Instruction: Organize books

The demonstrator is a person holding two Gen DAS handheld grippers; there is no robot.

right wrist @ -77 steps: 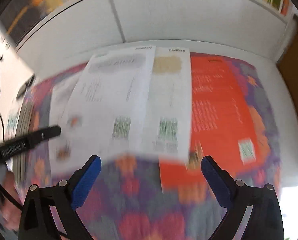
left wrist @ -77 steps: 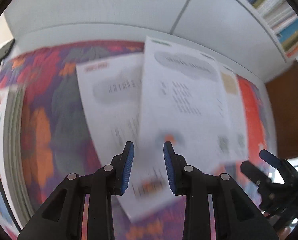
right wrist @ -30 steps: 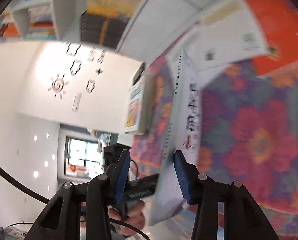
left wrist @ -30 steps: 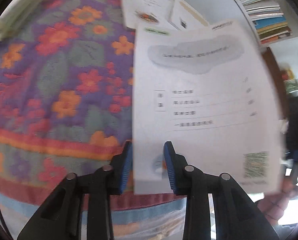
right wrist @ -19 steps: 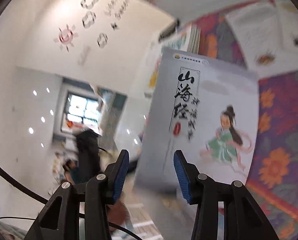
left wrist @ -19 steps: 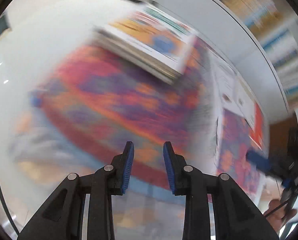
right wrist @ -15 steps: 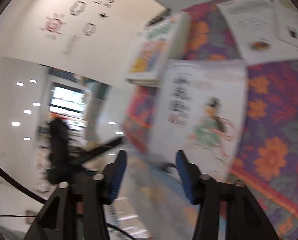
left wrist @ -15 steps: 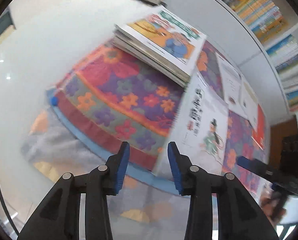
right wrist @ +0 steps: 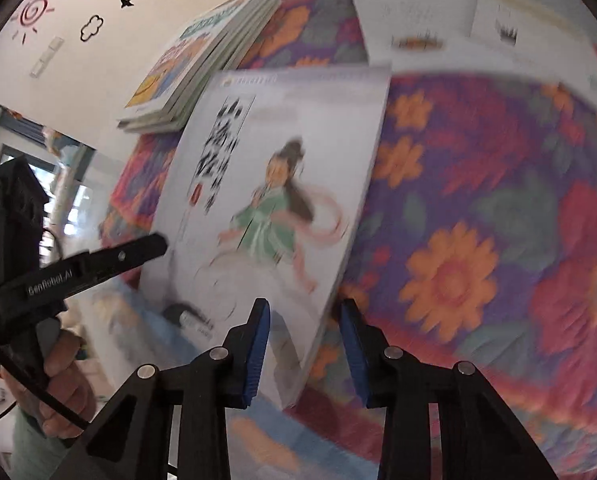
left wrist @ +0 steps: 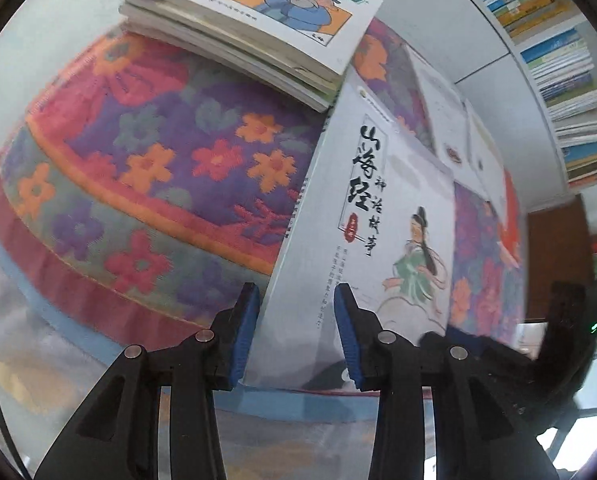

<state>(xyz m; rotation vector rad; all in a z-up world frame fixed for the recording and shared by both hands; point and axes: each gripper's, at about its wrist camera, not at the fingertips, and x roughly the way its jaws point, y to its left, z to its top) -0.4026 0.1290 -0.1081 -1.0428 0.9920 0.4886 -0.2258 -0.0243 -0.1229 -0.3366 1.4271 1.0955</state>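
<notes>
My right claw (right wrist: pixel 302 344) has just been closing around the white book's (left wrist: pixel 378 216) edge; my left claw (left wrist: pixel 294 332) straddles its spine, released.

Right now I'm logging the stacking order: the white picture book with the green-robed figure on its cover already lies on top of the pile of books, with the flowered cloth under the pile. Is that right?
Not quite. The white picture book with the green-robed figure is not on the pile of books; it lies beside it on the flowered cloth, its near edge overhanging. The left wrist view shows this.
</notes>
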